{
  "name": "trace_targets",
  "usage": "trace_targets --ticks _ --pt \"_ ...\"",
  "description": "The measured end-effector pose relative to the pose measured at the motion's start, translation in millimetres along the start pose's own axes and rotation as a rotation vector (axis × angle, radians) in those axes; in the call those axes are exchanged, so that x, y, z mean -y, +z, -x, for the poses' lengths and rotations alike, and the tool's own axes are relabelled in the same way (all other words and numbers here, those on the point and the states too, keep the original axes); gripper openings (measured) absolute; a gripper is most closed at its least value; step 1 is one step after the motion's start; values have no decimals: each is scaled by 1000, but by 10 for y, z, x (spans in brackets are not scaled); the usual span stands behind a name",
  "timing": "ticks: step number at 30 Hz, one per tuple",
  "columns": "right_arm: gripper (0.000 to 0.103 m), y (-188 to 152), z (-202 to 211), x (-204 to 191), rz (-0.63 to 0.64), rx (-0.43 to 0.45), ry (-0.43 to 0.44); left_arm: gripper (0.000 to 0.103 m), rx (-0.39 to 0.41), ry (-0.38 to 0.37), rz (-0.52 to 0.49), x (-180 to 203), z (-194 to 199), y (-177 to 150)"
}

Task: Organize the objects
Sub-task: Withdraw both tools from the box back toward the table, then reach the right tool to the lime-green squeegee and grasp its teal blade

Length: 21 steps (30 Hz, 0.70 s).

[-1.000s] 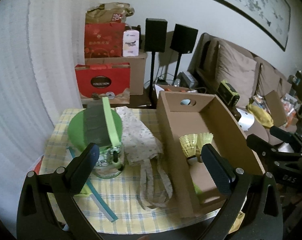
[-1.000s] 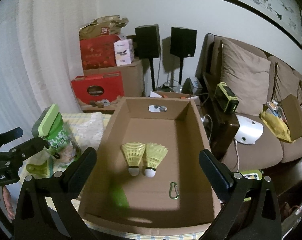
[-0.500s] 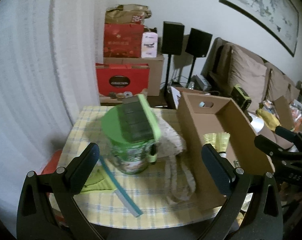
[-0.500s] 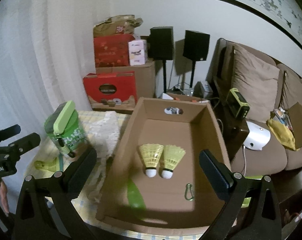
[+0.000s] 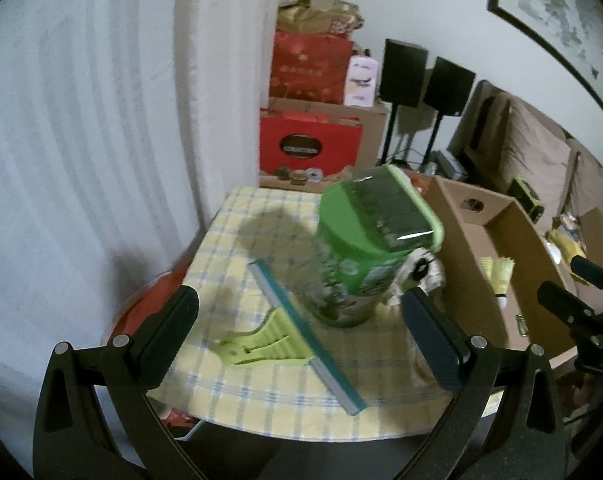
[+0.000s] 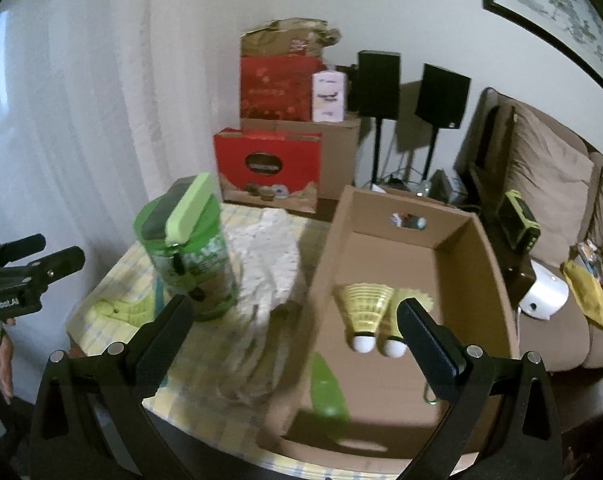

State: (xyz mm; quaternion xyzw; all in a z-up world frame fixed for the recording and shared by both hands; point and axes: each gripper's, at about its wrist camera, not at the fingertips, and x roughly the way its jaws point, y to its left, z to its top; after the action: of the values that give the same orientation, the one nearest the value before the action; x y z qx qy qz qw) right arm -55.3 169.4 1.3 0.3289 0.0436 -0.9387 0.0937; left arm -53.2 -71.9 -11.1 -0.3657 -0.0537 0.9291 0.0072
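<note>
A green-lidded jar (image 5: 357,264) stands on the checked tablecloth (image 5: 237,240); it also shows in the right wrist view (image 6: 191,256). A green and teal squeegee (image 5: 293,328) lies in front of it. A white cloth bag (image 6: 269,264) lies between the jar and an open cardboard box (image 6: 453,240). The box holds two yellow shuttlecocks (image 6: 365,312), a green leaf-shaped piece (image 6: 327,388) and a carabiner. My left gripper (image 5: 297,340) is open and empty, above the squeegee and in front of the jar. My right gripper (image 6: 293,344) is open and empty, over the box's left wall.
Red gift boxes (image 6: 267,164) and cardboard cartons are stacked behind the table by the curtain. Two black speakers (image 6: 441,96) stand on poles. A brown sofa (image 6: 549,176) with clutter fills the right. The table's front edge is close below both grippers.
My left gripper has swung left, from the box side to the squeegee and jar. My right gripper has shifted left, from over the box's middle to its left wall. Both stayed open.
</note>
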Motion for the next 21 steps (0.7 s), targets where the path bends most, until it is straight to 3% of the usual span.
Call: trace_targets --ticks 16,21 --pt "102 -134 -265 -601 88 -39 128 101 -85 68 101 -583 -306 -267" --pt "94 -191 -383 -741 103 -77 184 97 -126 102 110 -675 -463 -332"
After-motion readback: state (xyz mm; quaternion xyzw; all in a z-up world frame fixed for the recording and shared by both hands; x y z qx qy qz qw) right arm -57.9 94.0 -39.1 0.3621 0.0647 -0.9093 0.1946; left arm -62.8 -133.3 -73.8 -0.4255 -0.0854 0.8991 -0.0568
